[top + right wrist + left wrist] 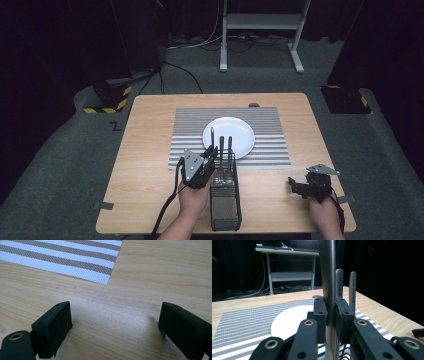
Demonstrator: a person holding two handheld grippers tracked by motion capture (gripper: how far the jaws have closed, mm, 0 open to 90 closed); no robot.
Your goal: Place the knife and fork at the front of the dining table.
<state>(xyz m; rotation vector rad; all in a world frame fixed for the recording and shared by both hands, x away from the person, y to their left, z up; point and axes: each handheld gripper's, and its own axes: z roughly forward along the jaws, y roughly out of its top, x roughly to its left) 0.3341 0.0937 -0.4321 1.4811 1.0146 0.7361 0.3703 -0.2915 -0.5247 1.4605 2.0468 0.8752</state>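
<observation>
**Left gripper clamped on a utensil handle at the caddy**

Start at your left: your left gripper sits just beside the black wire caddy near the front edge of the wooden table, and its jaws are clenched on the steel handle of one utensil. In the left gripper view the two pads pinch that handle on both sides, and the handle stands upright between them, running out of the top of the frame. Just behind it two more utensil handles stand upright in the same caddy, close together.

Beyond the caddy lies the white plate, set in the middle of the striped placemat. From above, the tips of the utensils overlap the plate's near edge.

Move to your right: your right gripper hovers low over bare wood near the table's front right corner, well apart from the caddy. Its jaws are spread wide with nothing between them; the right gripper view shows only table grain there, and a corner of the placemat farther off.
</observation>
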